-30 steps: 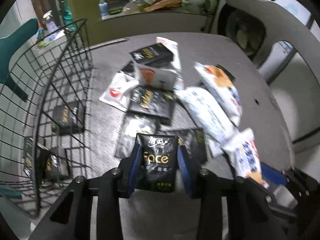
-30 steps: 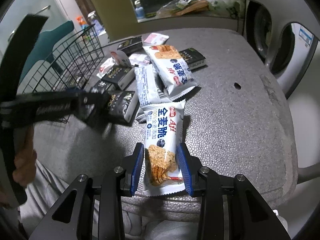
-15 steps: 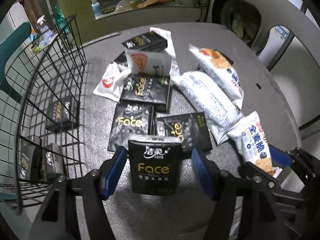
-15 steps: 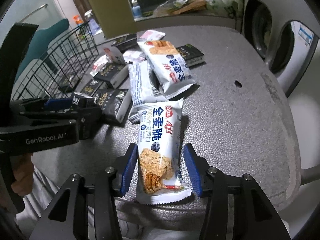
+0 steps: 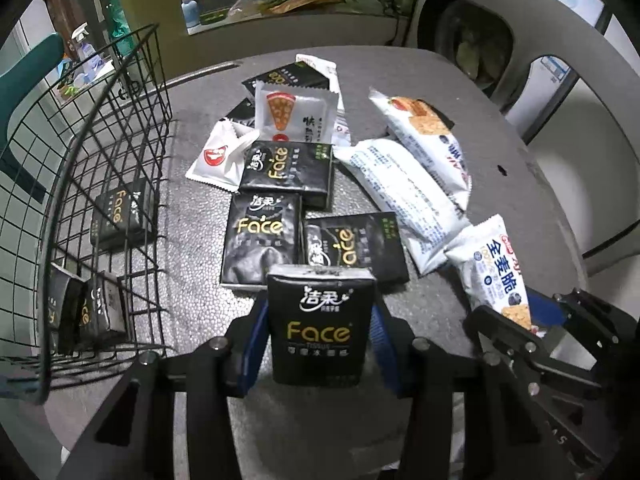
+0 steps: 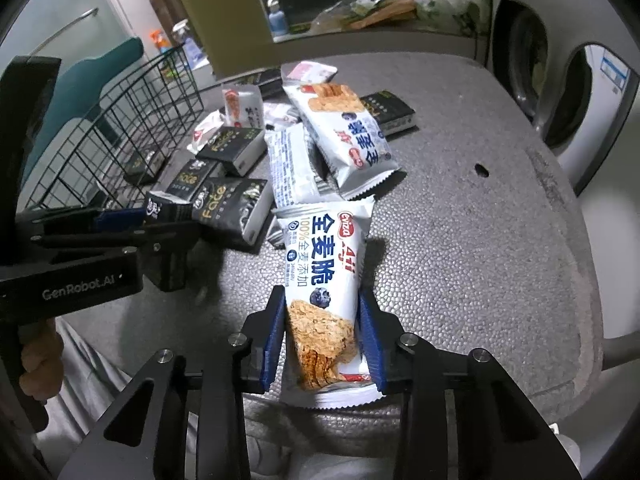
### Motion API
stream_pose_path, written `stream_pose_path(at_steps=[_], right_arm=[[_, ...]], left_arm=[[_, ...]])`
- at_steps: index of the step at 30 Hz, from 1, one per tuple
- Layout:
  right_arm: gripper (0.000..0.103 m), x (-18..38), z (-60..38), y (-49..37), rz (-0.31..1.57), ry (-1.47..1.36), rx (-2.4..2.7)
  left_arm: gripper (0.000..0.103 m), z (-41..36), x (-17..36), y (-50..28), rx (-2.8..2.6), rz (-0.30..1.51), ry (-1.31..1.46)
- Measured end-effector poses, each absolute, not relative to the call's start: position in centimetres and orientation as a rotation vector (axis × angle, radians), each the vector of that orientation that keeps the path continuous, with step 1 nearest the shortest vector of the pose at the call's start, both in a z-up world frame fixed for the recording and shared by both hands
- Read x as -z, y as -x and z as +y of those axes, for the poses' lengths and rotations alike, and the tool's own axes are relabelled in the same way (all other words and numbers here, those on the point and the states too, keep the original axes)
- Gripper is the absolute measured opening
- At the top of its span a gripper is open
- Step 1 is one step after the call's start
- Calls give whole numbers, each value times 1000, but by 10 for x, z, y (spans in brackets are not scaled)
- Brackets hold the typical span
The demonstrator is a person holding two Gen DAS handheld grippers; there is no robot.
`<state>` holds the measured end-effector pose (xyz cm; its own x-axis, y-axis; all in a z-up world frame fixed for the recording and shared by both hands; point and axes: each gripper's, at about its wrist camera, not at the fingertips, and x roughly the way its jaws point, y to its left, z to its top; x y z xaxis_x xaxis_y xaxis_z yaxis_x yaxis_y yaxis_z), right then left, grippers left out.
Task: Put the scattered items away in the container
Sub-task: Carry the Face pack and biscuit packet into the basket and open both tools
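In the left wrist view my left gripper (image 5: 318, 340) is shut on a black "Face" tissue pack (image 5: 320, 324), held upright just above the grey table. The black wire basket (image 5: 120, 92) stands to its left with black tissue packs (image 5: 120, 216) inside. In the right wrist view my right gripper (image 6: 322, 336) is shut on a white wholewheat biscuit packet (image 6: 320, 276), whose far end points at the pile. The left gripper (image 6: 160, 216) shows at the left of that view, and the basket (image 6: 120, 120) stands behind it.
Loose on the table (image 5: 500, 128) lie three more black tissue packs (image 5: 260, 240), two white biscuit packets (image 5: 404, 196), a pizza-print sachet (image 5: 296, 116) and a small white sachet (image 5: 218, 156). Chair backs ring the table's right side. A hand (image 6: 38, 360) holds the left gripper.
Both grippers opened half a second ago and have closed again on the same items. The left gripper sits slightly further back from the pile.
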<state>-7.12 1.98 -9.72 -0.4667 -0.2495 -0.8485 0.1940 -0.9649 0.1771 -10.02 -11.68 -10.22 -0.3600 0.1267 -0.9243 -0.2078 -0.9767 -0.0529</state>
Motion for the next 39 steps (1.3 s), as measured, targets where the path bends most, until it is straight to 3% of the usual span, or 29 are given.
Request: stream_pose_path(at_steps=[10,19,25,36,39], right_arm=[[36,43,-1,55,-92,-1324,2503],[36,-42,-88,77,-90,-1074,2443],[36,-33,-170,101,-22,-1108,2306],[36,6,-212,111,32,-1201,2252],[40,6,-209,113,52,-1187,2296]], left_arm=[[52,-129,29,72,-2466,28,1493],[52,-232,-67,79,-2737,-122,1356],[52,-304,-42,99,-2838,-183,1526],[52,-333,2,102,-2788,-265,1654],[62,-337,0,96,-2808,-254,1638]])
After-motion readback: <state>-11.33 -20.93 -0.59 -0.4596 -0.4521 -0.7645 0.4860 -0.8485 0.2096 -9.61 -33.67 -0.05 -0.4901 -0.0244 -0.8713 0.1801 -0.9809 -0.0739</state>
